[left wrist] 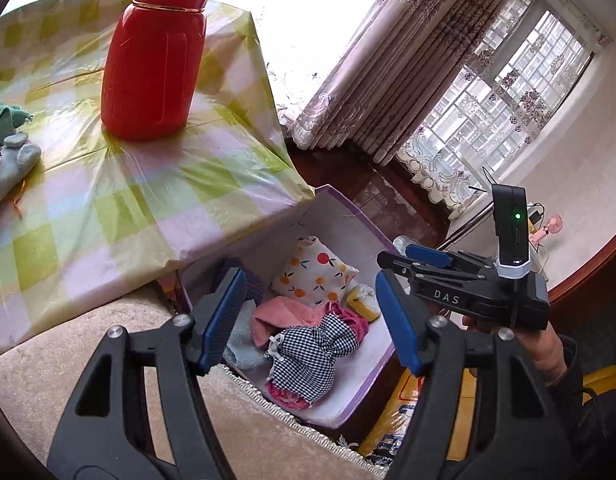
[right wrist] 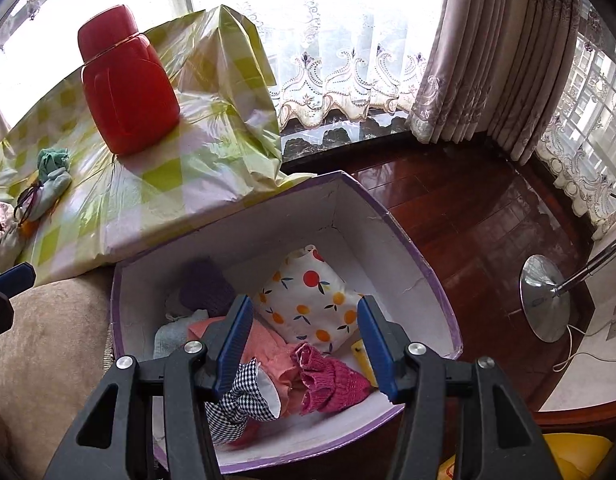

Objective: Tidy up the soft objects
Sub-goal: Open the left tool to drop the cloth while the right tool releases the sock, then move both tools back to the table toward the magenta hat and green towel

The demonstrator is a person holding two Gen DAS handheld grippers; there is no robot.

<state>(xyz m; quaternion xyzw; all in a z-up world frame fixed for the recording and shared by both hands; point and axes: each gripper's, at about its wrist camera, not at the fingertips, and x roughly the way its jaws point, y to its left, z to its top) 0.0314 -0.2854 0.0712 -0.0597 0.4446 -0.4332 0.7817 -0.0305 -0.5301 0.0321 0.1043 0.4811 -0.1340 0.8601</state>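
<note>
Soft objects (right wrist: 308, 308) lie piled inside the purple box (right wrist: 424, 264) beneath both my grippers (left wrist: 308, 316) (right wrist: 305, 340), jaws parted and empty; I judge withdrawing straight upward avoids snagging the checked cloth (left wrist: 308, 352).

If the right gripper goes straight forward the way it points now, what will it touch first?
Most likely the pink knitted piece lying in the purple box, or the orange-print pillow just beyond it. The right gripper is open and empty above them. Depth is hard to judge.
</note>
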